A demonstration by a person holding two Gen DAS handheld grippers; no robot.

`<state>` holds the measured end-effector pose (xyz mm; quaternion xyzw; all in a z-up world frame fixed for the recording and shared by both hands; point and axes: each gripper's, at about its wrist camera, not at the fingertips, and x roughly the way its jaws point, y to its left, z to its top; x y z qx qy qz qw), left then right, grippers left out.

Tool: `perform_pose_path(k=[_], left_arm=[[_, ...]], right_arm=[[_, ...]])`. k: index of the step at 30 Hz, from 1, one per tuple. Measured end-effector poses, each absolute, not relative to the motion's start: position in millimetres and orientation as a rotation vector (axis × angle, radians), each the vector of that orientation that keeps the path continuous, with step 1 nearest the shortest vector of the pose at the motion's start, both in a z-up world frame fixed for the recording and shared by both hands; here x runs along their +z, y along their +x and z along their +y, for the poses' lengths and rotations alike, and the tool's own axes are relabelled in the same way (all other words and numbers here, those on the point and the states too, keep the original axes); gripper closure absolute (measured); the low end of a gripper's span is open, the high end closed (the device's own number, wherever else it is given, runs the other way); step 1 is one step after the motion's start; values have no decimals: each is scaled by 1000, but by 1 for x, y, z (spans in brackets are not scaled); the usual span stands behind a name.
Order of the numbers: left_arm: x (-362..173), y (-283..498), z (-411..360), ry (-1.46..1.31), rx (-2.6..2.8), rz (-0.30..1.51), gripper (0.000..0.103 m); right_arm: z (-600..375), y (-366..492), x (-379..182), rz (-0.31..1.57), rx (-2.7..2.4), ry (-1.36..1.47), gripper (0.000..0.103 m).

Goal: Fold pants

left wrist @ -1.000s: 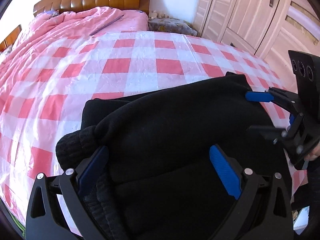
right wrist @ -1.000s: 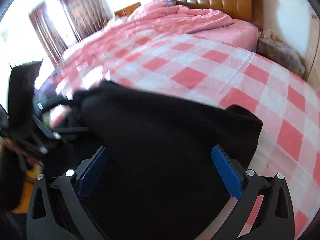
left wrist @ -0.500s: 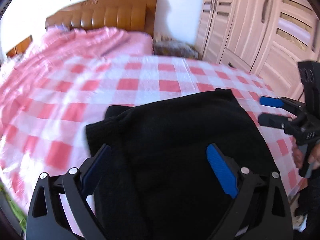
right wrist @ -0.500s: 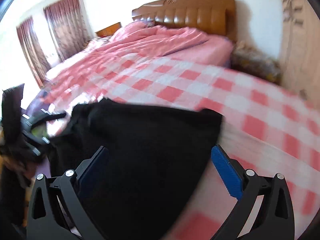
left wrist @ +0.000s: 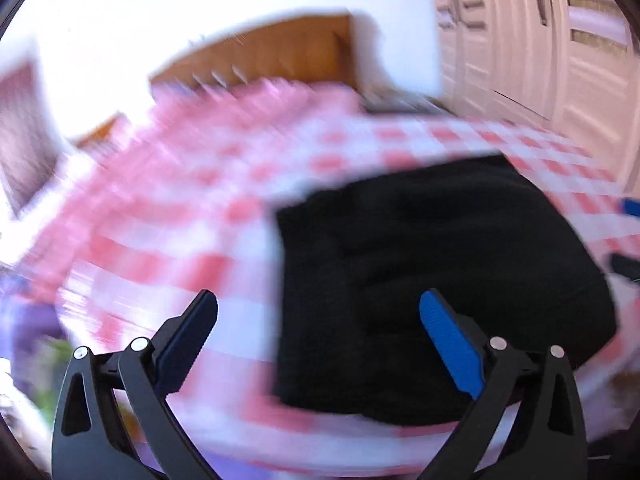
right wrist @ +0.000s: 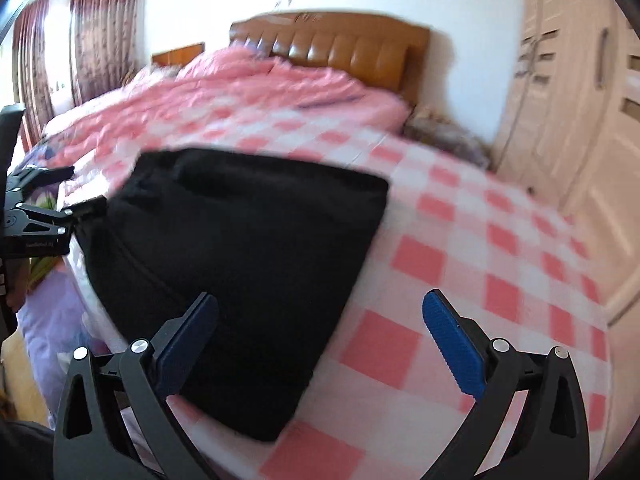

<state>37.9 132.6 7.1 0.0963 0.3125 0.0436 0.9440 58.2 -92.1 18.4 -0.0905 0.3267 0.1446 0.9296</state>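
Left wrist view is showing only motion blur, while the right view is resolving curtains [right wrist: 100, 32], headboard [right wrist: 340, 48] and wardrobe [right wrist: 568, 120]; one folded black pants [right wrist: 240, 264] is lying on the checked bed [right wrist: 480, 264], both left gripper [left wrist: 318, 344] and right gripper [right wrist: 320, 344] jaws gaping wide, holding nothing.

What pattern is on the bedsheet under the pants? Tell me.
Pink-and-white check bedsheet, clearest in the right wrist view.

Both the left gripper [left wrist: 318, 324] and right gripper [right wrist: 320, 322] have pulled back off the folded pants [right wrist: 248, 248].
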Motion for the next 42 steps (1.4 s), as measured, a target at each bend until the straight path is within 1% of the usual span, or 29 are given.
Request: perform_pose_path(k=[3,5,8,13,16,20,23,28,42], left_arm=[[37,0,138,211,210,500,1],[50,-18,140,187,248,444,1],[58,-43,131,171,267,359,1],[37,-47,97,154,241,391,1],[18,-42,76,127,166,455,1],[-5,-39,61,87,64,555,1],[-16,-41,57,77,35,587,1],[-18,-43,56,75,44,586,1],[-19,-42,59,63,45,595,1]], right_arm=[[-100,31,28,639,305,-125,4],[-100,21,29,639,297,-113,4],[-93,4,22,655,317,-119,4],[-82,-13,-2,681,289,-165,4],[-77,-22,-6,655,255,-220,4],[-83,-24,-7,637,235,-189,4],[-91,-25,-3,607,210,-147,4],[-101,-26,2,585,184,-99,4],[-96,-22,-5,619,201,-113,4]])
